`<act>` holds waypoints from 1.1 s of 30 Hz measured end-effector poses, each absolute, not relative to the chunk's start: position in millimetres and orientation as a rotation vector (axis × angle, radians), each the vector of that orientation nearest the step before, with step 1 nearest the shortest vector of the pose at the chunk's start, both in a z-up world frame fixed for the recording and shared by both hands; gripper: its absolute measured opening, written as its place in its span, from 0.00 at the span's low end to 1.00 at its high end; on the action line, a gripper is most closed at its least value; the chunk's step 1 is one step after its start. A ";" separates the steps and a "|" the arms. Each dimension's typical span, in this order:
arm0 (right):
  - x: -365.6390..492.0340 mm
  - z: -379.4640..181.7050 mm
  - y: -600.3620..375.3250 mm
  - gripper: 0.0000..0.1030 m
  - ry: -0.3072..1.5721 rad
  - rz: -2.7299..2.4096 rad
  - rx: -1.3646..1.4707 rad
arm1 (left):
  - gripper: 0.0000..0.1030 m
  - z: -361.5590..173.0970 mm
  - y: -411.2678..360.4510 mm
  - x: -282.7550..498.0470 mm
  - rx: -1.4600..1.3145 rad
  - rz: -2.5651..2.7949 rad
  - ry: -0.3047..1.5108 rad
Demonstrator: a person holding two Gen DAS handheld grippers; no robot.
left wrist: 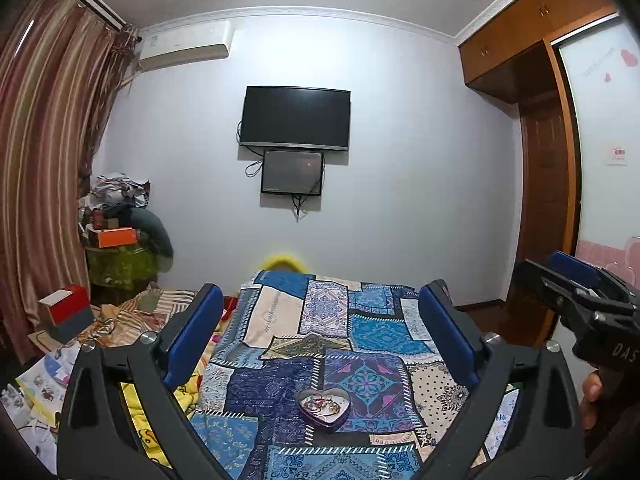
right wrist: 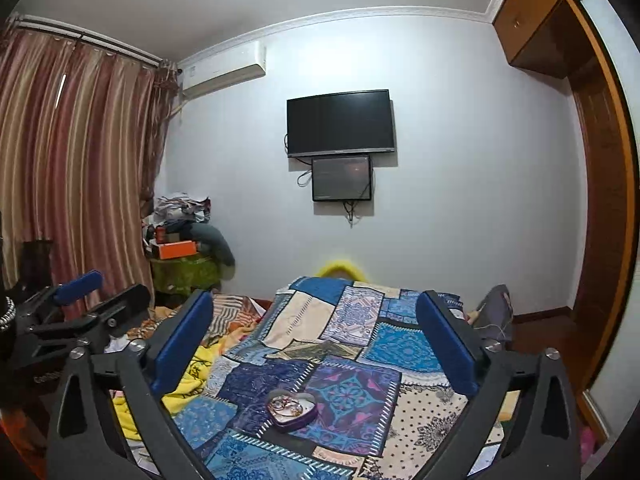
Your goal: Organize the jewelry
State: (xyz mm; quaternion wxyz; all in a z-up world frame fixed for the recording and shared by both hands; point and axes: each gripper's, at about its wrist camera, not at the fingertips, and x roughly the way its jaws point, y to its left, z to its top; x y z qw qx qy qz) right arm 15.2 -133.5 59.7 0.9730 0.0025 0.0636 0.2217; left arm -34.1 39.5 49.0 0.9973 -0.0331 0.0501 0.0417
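A purple heart-shaped tin [left wrist: 324, 409] lies open on the blue patchwork quilt [left wrist: 360, 320], with a tangle of jewelry [left wrist: 322, 402] inside. It also shows in the right wrist view [right wrist: 292, 407]. My left gripper [left wrist: 320, 312] is open and empty, held above and behind the tin. My right gripper [right wrist: 314, 316] is open and empty too, at a similar height over the quilt [right wrist: 352, 312]. The right gripper shows at the far right of the left wrist view [left wrist: 580, 288], and the left gripper at the far left of the right wrist view [right wrist: 80, 292].
A bed covered by the quilt fills the foreground, with yellow and striped bedding [left wrist: 132, 312] on its left. A red and grey box [left wrist: 66, 312] sits on the left. A cluttered stand [left wrist: 120, 240] is by the curtains [left wrist: 44, 160]. A TV [left wrist: 296, 118] hangs on the far wall. A wardrobe [left wrist: 544, 200] stands right.
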 end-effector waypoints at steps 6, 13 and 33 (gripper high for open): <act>10.9 56.1 -133.1 0.99 0.152 0.455 -0.001 | 0.98 42.4 38.5 -42.0 -0.077 0.093 0.106; 6.6 52.3 -140.9 0.99 0.162 0.462 0.004 | 0.98 40.4 36.4 -42.5 -0.078 0.095 0.113; 8.4 51.0 -144.5 0.99 0.198 0.457 0.003 | 0.98 33.9 36.1 -33.4 -0.079 0.092 0.147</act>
